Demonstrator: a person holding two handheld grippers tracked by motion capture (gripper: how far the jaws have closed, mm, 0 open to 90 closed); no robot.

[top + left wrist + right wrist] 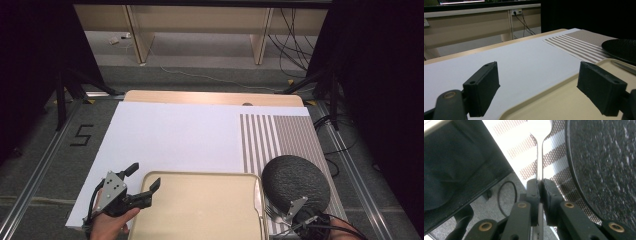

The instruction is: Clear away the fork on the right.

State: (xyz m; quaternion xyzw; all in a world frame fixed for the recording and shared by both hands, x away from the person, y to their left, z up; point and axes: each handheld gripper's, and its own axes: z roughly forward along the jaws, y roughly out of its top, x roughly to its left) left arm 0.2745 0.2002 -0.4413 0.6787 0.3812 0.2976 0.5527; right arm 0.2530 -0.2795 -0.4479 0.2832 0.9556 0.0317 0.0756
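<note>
My right tongs (540, 185) pinch the fork (539, 157) by its handle beside the black plate (296, 181), over the striped mat (280, 135); it isn't laid down yet. My left tongs (145, 176) gape wide across the tray (200, 210) corner.

A beige tray (200, 210) lies at the near edge of the table (210, 97), on white paper (170, 135), with a dark plate (296, 181) just right of it on a striped mat (280, 135). The left gripper (142, 179) hovers open across the tray's left corner. The right gripper (292, 212) holds a fork (272, 214) beside the plate.
</note>
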